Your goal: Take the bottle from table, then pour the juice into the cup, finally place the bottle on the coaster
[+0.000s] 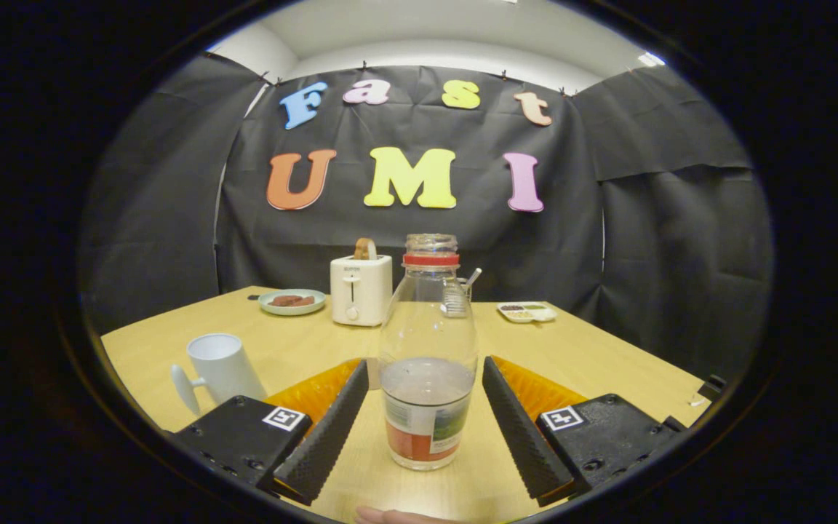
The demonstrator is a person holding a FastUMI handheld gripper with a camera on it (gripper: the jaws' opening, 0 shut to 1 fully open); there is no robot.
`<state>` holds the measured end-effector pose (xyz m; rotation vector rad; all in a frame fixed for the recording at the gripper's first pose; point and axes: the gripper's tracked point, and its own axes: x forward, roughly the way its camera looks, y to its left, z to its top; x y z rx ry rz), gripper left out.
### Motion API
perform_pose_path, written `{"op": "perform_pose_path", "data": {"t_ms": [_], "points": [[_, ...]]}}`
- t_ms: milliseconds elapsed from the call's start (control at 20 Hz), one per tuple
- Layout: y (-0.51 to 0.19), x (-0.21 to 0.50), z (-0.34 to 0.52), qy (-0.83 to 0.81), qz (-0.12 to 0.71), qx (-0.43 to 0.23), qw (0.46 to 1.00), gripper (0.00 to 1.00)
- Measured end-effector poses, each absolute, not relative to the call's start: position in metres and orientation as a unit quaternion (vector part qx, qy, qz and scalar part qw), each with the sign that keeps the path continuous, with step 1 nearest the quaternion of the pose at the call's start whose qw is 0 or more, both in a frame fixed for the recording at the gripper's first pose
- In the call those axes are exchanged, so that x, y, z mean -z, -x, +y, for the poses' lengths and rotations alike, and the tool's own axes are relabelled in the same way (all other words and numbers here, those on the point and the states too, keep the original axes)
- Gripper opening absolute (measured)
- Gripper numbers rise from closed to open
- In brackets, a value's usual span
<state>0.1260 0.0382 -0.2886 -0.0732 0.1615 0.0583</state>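
Bottle (428, 356): clear, uncapped, red neck ring, partly filled, upright on worktop (579, 349), between the fingers (324, 429) of the tool (425, 426); fingers apart, not touching it. Cup (221, 367): white, handled, on worktop beside the left finger. Beyond the bottle: toaster (361, 290), plate (292, 301), small tray (527, 311).

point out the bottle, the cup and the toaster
bottle (428, 342), gripper view, clear glass body, between the open fingers
cup (224, 367), gripper view, white side wall
toaster (361, 291), gripper view, front face

clear glossy bottle (428, 349), matt wood-look table (593, 356)
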Motion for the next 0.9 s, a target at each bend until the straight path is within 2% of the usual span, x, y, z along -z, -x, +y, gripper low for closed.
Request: {"op": "perform_pose_path", "data": {"t_ms": [300,600,900], "points": [[-0.137,0.290,0.045,0.042,0.076,-0.041,0.995,1.00],[-0.147,0.288,0.045,0.025,0.082,-0.040,0.996,0.85],[-0.148,0.297,0.043,0.046,0.086,-0.033,0.995,0.85]]}}
